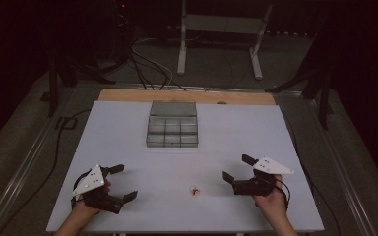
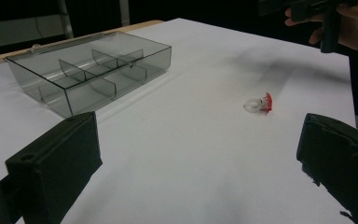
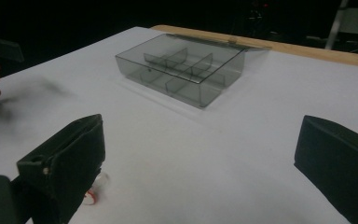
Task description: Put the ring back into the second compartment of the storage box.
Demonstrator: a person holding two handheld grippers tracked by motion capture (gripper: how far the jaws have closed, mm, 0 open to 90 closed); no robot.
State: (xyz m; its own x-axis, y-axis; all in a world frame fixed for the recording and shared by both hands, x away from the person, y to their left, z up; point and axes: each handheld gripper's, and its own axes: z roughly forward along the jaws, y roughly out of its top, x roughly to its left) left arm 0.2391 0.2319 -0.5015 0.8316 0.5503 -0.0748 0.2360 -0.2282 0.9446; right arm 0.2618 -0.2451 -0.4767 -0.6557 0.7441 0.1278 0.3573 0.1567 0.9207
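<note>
Two handheld grippers rest low over a white table [image 1: 128, 128], both with jaws spread wide and holding nothing. The left gripper [image 1: 119, 183] sits at the near left corner; the right gripper [image 1: 237, 169] sits at the near right. Between them, on the bare tabletop near the front edge, lies a small clear ring with a red top [image 1: 194, 190], probably the item to be picked up. It lies closer to the right gripper, just beside and below that gripper's left jaw in the right gripper view. Its long axis cannot be judged. A smoky, compartmented plastic box [image 1: 173, 125] stands well apart toward the far edge, lid open. No brand, label or legible writing is visible.
</note>
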